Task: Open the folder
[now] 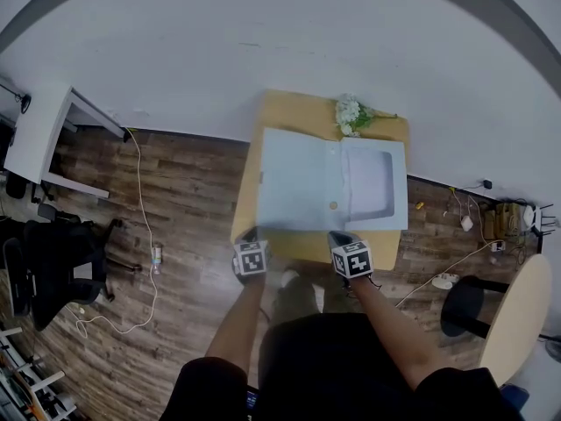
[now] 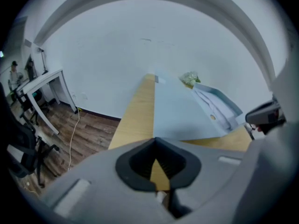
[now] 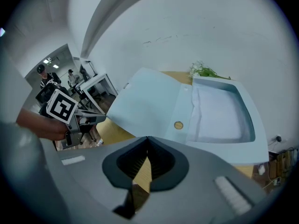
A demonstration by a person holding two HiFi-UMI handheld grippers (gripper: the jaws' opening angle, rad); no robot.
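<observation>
A pale blue folder [image 1: 302,187] lies open on the small wooden table [image 1: 289,112]. Its flap is spread flat to the left, and its pocket with white paper [image 1: 372,181] is on the right. A round brass snap [image 3: 178,125] sits on the fold. My left gripper [image 1: 249,235] hovers at the table's near edge by the flap's near left corner, shut and empty. Beside it, my right gripper [image 1: 341,235] is at the near edge below the fold, also shut with nothing in it. In the left gripper view the closed tips [image 2: 155,139] point along the folder [image 2: 180,111].
White flowers [image 1: 351,112] lie at the table's far edge behind the folder. A black office chair [image 1: 61,261] and a white desk [image 1: 39,134] stand to the left, with a cable [image 1: 145,226] across the wooden floor. A stool [image 1: 465,305] and a round tabletop [image 1: 517,314] are on the right.
</observation>
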